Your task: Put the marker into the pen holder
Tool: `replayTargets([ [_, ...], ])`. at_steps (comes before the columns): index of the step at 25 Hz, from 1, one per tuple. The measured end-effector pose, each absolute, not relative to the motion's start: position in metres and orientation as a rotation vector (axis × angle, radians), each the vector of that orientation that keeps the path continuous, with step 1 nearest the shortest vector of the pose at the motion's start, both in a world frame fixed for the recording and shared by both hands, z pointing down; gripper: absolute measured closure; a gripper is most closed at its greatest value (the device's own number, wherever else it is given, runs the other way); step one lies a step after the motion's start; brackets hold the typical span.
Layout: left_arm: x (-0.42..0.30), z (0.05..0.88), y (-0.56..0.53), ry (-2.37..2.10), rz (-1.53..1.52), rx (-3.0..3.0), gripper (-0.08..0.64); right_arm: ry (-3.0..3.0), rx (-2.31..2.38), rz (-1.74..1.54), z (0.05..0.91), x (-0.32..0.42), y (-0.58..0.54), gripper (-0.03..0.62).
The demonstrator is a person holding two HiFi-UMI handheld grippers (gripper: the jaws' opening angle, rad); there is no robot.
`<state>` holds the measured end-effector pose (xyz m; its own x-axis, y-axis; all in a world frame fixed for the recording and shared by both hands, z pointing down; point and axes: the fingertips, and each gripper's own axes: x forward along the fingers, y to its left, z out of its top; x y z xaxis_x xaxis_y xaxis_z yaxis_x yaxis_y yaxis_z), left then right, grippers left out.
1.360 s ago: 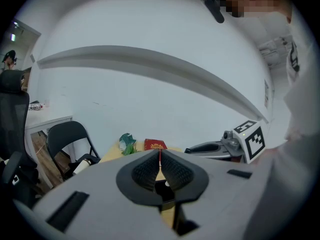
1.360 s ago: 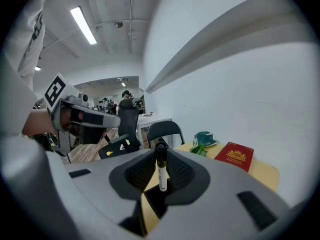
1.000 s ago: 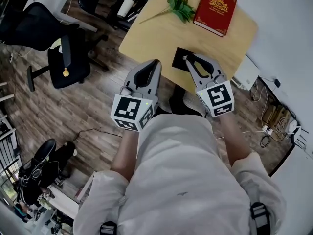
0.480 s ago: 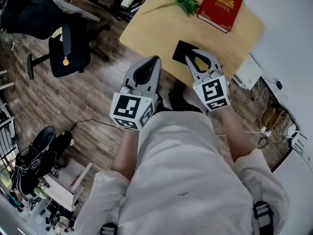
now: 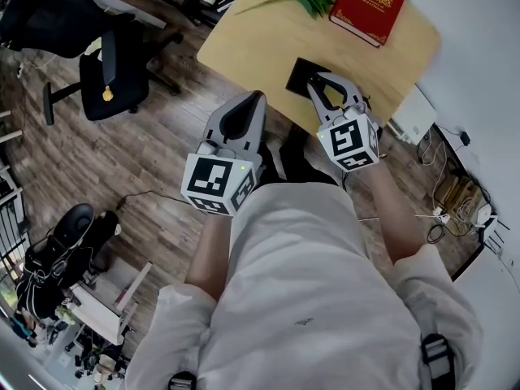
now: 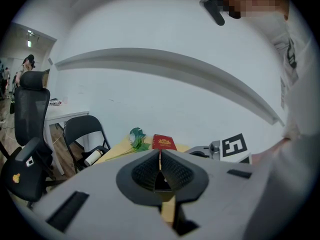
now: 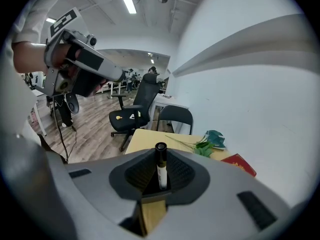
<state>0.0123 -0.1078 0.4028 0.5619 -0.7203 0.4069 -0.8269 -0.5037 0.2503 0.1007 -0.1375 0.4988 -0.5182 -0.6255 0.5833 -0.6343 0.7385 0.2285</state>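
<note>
You wear a loose, creased white short-sleeved shirt. A dark strap with a buckle sits at each shoulder, possibly part of a harness. Your left tool and right tool are smooth pale grey shells. Each carries a white cube printed with black square markers. Inside the shells, the pads are black and finely ribbed.
</note>
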Motion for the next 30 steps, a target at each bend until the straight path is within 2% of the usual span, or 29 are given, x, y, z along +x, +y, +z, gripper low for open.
replayTargets([
  [30, 0.006, 0.409, -0.108, -1.241, 0.335, 2.376, 0.549, -2.152, 0.818, -0.010, 0.552, 0.101, -0.145, 0.529],
])
